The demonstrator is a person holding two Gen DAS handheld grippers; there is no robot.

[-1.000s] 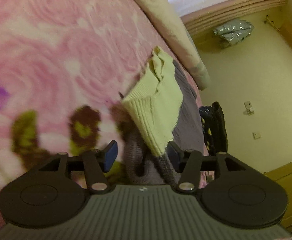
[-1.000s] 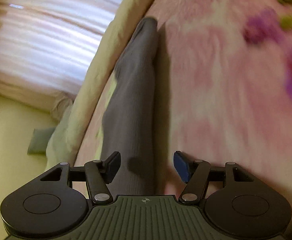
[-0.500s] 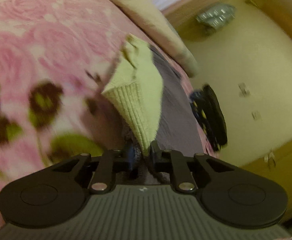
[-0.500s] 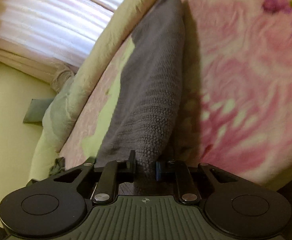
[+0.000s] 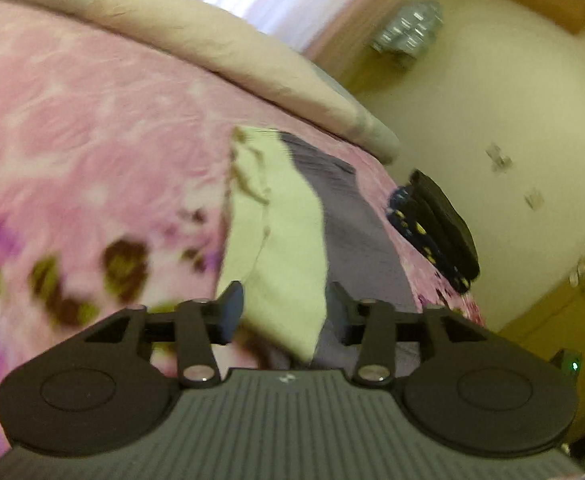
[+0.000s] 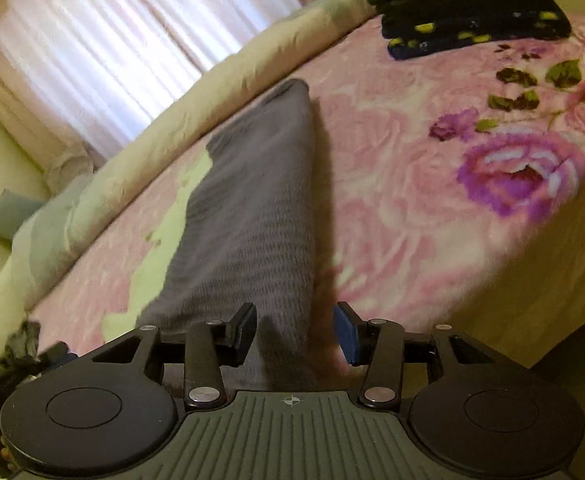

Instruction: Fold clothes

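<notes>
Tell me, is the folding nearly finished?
Partly. Done: a dark folded stack sits at the far edge of the pink flowery blanket. In hand: nothing; the left gripper and right gripper are both open around the grey and yellow-green knit garment, which lies long and narrow. Left: it probably needs more folds, then stacking.

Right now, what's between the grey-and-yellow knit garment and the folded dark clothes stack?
Only bare pink floral blanket. The right wrist view shows it clearly between the knit garment and the dark stack; nothing else lies on that stretch.

The right tool, fingers spread, hovers over a grey knit garment.
</notes>
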